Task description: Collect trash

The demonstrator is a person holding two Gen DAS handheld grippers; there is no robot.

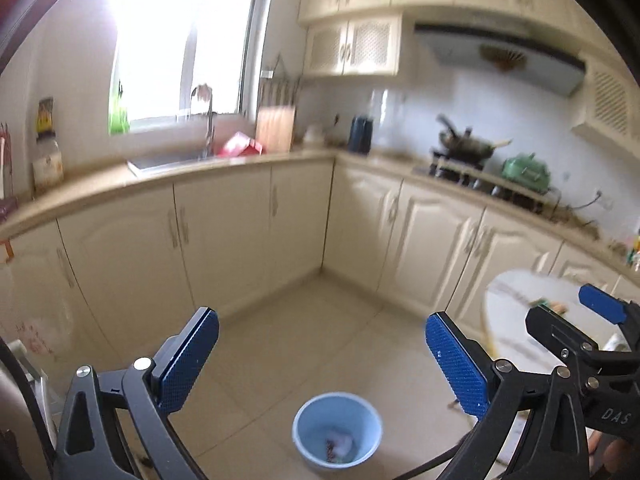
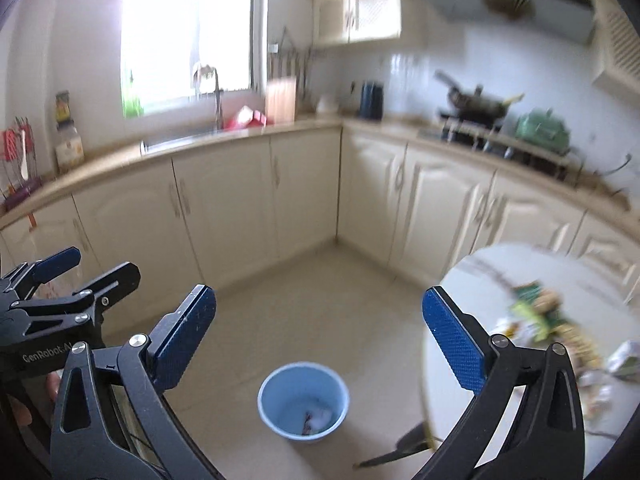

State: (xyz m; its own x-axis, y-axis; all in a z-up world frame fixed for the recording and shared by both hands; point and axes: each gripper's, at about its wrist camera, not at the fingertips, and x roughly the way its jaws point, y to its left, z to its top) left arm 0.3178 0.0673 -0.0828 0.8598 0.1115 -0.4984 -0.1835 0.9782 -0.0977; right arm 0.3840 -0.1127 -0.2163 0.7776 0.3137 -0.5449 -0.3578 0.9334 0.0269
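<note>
Both wrist cams sit high, side by side, tilted down at the floor and facing the far kitchen corner, cabinets well off. Left cam catches the right gripper at its right edge; right cam catches the left gripper at its left. Shared: blue bin near-centre, sink far left, stove far right, round table near right.

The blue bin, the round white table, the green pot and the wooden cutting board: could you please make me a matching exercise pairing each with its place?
Things:
1. blue bin
2. round white table
3. green pot
4. wooden cutting board

Places:
A. leaning upright by the sink, below the window
B. on the floor, with a little trash inside
C. at the right, bearing scattered wrappers
D. on the counter rack beside the wok

Pairs: 1-B, 2-C, 3-D, 4-A
</note>
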